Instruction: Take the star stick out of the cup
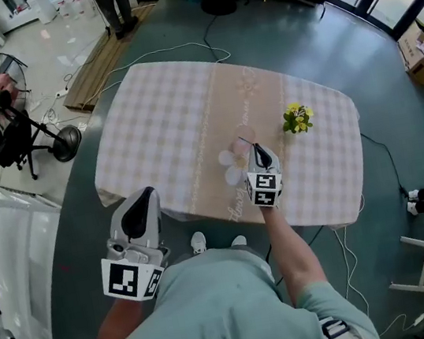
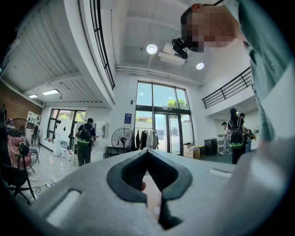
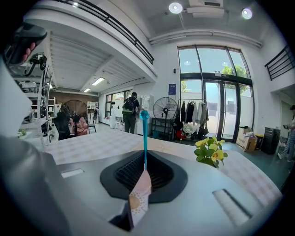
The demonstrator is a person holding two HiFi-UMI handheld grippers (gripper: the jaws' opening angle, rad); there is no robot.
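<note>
A thin blue star stick [image 3: 144, 138] rises upright from between the jaws of my right gripper [image 3: 144, 168], which is shut on it; its blue tip [image 3: 144, 114] stands above the jaws. In the gap below the pads shows a pale patterned cup [image 3: 138, 203]. From the head view, the right gripper [image 1: 258, 151] reaches over the table's near edge at the pale pink cup [image 1: 234, 174], with the stick [image 1: 246, 142] a thin line just beyond its tips. Off the table, low by the person's body, my left gripper [image 1: 144, 194] points out level, jaws together and holding nothing [image 2: 148, 156].
The checked tablecloth [image 1: 157, 125] covers the table, with a beige runner down its middle. A small pot of yellow flowers [image 1: 297, 118] [image 3: 209, 153] stands right of the cup. A floor fan [image 1: 2, 102], cables and a chair surround the table. People stand further off in the hall.
</note>
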